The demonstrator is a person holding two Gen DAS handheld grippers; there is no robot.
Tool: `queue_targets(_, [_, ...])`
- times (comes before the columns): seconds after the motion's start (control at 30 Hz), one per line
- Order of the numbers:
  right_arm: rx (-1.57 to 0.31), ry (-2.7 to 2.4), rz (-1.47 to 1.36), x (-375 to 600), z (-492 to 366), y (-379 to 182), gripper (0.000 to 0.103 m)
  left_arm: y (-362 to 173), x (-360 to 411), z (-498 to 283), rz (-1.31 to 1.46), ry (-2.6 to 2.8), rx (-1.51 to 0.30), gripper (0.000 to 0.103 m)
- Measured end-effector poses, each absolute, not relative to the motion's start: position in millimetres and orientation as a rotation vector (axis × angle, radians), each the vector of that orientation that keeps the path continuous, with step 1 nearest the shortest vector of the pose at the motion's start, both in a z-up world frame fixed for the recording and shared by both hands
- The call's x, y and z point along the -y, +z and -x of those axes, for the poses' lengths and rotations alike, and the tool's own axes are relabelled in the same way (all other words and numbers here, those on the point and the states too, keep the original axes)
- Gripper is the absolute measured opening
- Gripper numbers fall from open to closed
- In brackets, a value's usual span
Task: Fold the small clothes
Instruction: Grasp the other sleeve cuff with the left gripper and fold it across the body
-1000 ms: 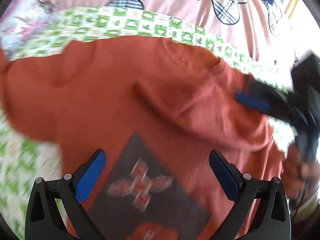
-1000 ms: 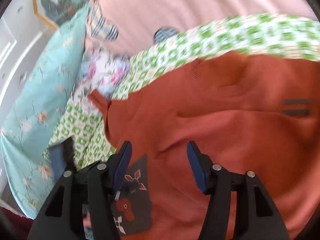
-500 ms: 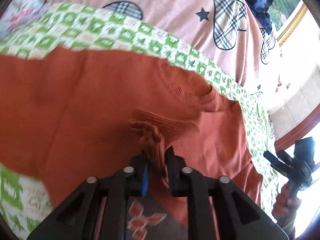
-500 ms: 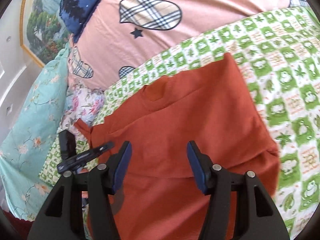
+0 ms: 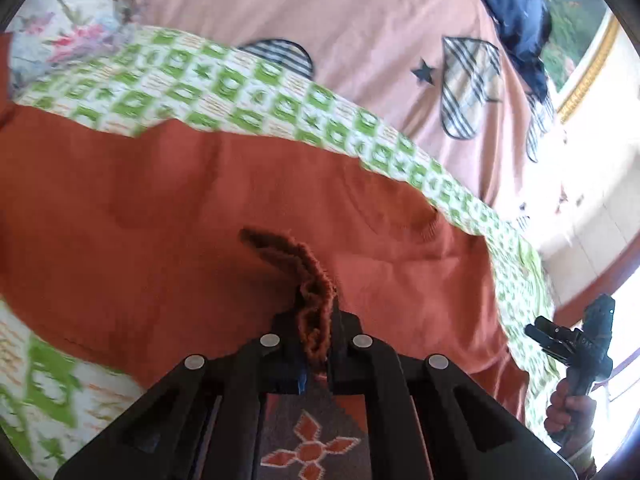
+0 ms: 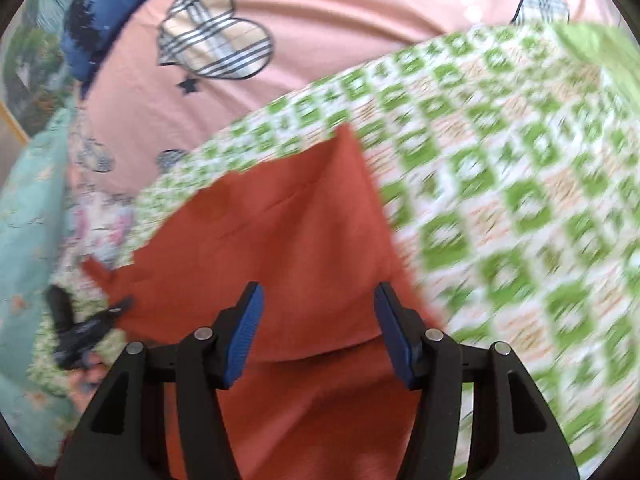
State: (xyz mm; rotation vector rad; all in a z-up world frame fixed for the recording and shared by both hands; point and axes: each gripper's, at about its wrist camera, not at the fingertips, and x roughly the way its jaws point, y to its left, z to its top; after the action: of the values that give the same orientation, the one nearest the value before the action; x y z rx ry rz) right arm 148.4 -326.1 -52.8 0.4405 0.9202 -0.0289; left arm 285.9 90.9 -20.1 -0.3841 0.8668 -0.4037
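Left wrist — sweater (image 5: pixel 200 208), no legible writing

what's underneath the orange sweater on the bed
The orange sweater lies on a green-and-white checked blanket, which shows past its edges. A pink quilt lies beyond. What is directly beneath the sweater is covered. The left gripper pinches a fold of it.

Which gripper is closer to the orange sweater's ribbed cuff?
Left. The left gripper is shut on the cuff; the right gripper hangs open over the sweater, holding nothing.
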Motion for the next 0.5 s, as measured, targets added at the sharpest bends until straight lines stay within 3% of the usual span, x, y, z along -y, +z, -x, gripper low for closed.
queue_targets(0.1, [-0.977,-0.053,-0.371,332,-185,-70,0.074,-34,-89,-297,0.352,-0.378,-0.931,0.006])
queue_targets(0.27, [-1.069,-0.023,-0.298,326,-235,-102,0.073,-32,-97,-284,0.384,-0.337,-0.846,0.005])
queue_targets(0.33, [-1.085,0.01,-0.344,329,-241,-109,0.007,-28,-98,-276,0.387,-0.359,-0.809,0.005])
queue_targets(0.5, [-0.904,-0.075,-0.44,362,-214,-81,0.01,-6,-76,-270,0.299,-0.452,-0.735,0.005])
